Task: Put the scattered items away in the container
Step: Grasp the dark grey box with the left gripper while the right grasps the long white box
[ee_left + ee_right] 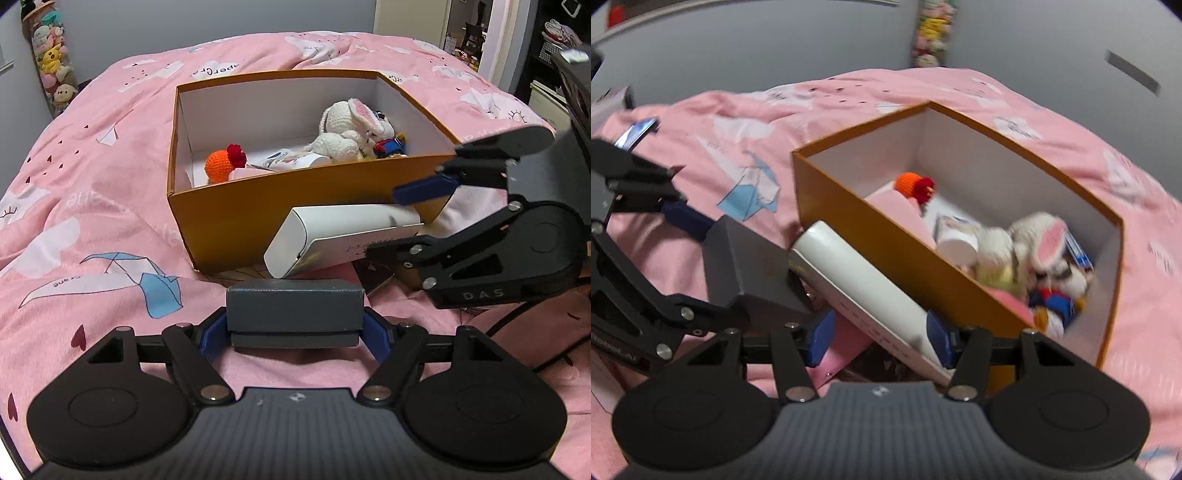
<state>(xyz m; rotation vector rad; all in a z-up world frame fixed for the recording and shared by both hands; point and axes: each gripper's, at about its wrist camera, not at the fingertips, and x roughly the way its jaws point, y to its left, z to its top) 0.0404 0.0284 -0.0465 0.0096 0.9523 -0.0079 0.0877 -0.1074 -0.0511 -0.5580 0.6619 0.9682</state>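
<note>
One pink duvet (92, 206) covers the bed, grey walls behind. One orange cardboard box (280, 206) sits at twelve o'clock, holding one white crocheted rabbit (351, 129) and one orange crocheted ball (218, 166). One white carton (332, 236) leans against its near wall, between the right gripper's (882, 332) parted jaws. The left gripper (293, 332) is clamped on one grey box (295, 310).

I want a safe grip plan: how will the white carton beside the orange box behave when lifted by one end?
The white carton looks like thin card, so probably light and crushable. Its long shape may sag or swing from the right gripper. Rounded, smooth faces could slip.
</note>
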